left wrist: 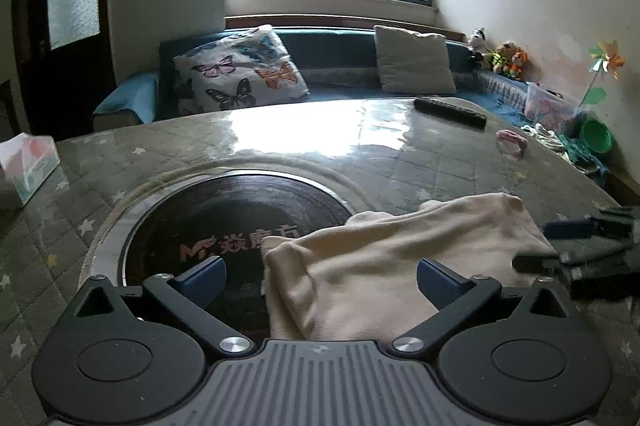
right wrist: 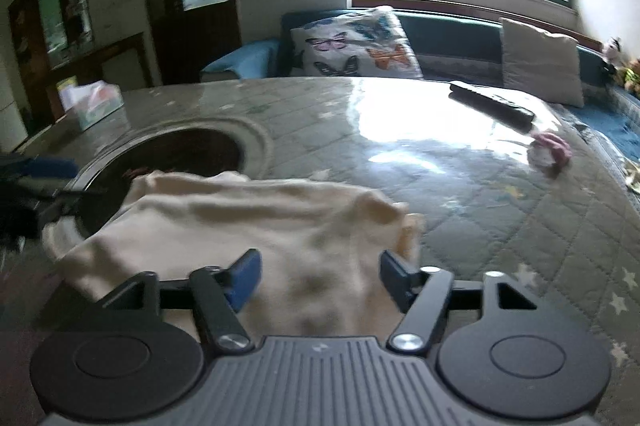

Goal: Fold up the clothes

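Note:
A cream-coloured garment [left wrist: 384, 258] lies crumpled on the table, partly over the dark round inset [left wrist: 224, 218]. My left gripper [left wrist: 320, 280] is open, its blue pads on either side of the garment's near-left part. In the right wrist view the same garment [right wrist: 248, 222] lies ahead, and my right gripper [right wrist: 320, 278] is open over its near edge. The right gripper also shows at the right edge of the left wrist view [left wrist: 592, 246]; the left gripper shows blurred at the left edge of the right wrist view [right wrist: 36, 186].
The table [left wrist: 440, 162] has a quilted star-print cover under glossy film. A black remote [left wrist: 450, 112] and a small pink item [left wrist: 512, 142] lie at the far right. A tissue box [left wrist: 28, 166] stands at the left. A sofa with cushions [left wrist: 240, 70] is behind.

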Motion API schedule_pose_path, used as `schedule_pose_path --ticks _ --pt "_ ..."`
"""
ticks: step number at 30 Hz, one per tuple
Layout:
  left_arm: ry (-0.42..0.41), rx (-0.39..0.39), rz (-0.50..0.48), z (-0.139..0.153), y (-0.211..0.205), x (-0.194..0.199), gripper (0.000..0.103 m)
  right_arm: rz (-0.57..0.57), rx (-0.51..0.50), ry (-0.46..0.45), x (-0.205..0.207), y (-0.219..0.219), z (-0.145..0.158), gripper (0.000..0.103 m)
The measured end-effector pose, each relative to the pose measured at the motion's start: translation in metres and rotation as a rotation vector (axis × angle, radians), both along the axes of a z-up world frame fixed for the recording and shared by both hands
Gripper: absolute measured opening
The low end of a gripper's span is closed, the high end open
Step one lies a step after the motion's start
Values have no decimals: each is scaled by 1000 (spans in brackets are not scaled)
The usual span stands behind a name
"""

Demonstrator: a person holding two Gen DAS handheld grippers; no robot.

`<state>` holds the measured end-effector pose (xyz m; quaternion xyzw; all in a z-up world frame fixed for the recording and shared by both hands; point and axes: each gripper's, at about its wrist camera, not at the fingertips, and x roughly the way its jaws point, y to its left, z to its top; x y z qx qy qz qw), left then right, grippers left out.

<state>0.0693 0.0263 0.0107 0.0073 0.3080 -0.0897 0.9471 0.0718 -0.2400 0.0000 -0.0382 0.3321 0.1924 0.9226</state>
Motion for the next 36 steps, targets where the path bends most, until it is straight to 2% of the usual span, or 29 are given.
schedule_pose_path --ticks 6,14,21,27,36 --pt "17 -22 88 2 22 9 103 104 -47 -25 -7 37 -4 76" --pt "45 -69 173 2 45 18 103 185 -98 -54 -6 82 -6 83" --pt "59 -97 196 -2 57 24 103 267 -149 -94 -8 122 -11 83" --pt "80 -120 202 -9 63 26 103 234 -238 -222 -24 137 -8 83" --pt "107 -136 194 -16 59 31 103 285 -292 -227 -24 147 -15 83"
